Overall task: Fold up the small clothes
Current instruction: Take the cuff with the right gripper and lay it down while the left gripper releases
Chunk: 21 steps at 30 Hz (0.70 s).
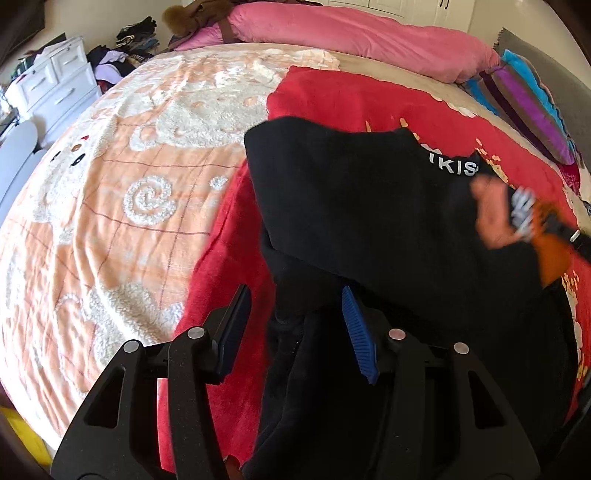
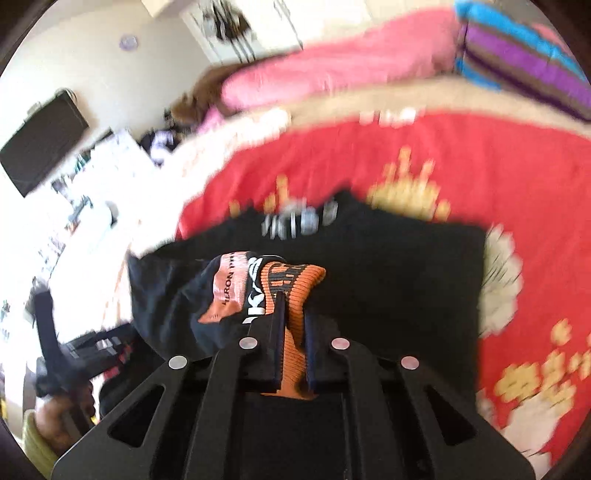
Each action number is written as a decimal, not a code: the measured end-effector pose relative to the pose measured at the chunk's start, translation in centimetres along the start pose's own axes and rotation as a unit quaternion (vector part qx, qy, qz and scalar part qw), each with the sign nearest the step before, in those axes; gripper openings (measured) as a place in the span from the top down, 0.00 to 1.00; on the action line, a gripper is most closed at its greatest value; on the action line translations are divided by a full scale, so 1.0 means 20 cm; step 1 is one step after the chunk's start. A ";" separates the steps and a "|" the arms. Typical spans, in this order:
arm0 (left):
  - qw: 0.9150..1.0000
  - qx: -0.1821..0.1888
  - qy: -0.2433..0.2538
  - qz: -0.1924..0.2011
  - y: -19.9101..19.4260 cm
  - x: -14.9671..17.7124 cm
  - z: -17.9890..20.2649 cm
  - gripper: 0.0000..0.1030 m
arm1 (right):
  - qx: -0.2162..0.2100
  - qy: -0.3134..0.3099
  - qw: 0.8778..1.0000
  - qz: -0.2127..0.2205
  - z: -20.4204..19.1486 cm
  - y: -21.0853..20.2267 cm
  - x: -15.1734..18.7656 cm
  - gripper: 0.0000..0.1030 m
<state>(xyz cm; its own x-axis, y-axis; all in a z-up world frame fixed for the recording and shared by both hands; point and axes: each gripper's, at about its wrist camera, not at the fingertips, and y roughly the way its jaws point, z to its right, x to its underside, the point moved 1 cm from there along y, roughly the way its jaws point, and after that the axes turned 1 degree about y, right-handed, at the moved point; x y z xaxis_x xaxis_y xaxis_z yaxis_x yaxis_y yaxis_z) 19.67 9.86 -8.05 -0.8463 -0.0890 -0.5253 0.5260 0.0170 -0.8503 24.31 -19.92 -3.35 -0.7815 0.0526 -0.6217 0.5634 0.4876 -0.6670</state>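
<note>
A black garment (image 1: 362, 206) with white lettering and an orange ribbed collar lies on the red blanket (image 1: 332, 96) on the bed. My left gripper (image 1: 295, 325) is open, its jaws wide apart over the garment's near edge, with a fold of black cloth between them but not pinched. In the right wrist view my right gripper (image 2: 295, 314) is shut on the orange ribbed collar (image 2: 295, 284) and holds it above the black garment (image 2: 406, 280). The orange collar also shows blurred at the right of the left wrist view (image 1: 550, 236).
A peach and cream patterned blanket (image 1: 110, 192) covers the bed's left half. A pink pillow (image 1: 351, 33) and a striped cushion (image 1: 528, 99) lie at the far side. White drawers (image 1: 55, 81) and a clothes pile (image 1: 122, 55) stand left of the bed.
</note>
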 end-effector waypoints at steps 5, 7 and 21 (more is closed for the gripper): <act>1.000 0.030 0.000 -0.005 0.03 0.00 0.02 0.58 | 0.054 0.008 0.997 0.063 0.13 -0.15 -0.12 0.92; 0.999 0.031 0.004 -0.009 0.04 0.01 0.04 0.58 | 0.111 0.000 0.993 0.050 0.19 -0.10 -0.11 0.93; 0.997 0.071 -0.030 0.025 -0.08 -0.04 -0.03 0.58 | 0.079 0.047 0.996 0.007 0.30 0.01 -0.04 0.52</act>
<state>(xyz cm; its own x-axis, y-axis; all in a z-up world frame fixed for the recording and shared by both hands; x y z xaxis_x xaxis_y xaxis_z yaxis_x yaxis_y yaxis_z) 19.46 10.51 -6.33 -0.8141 -0.1513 -0.5606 0.5780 -0.1182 -0.8074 26.64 -25.11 -5.49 -0.7912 0.1440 -0.5943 0.6032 0.3438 -0.7197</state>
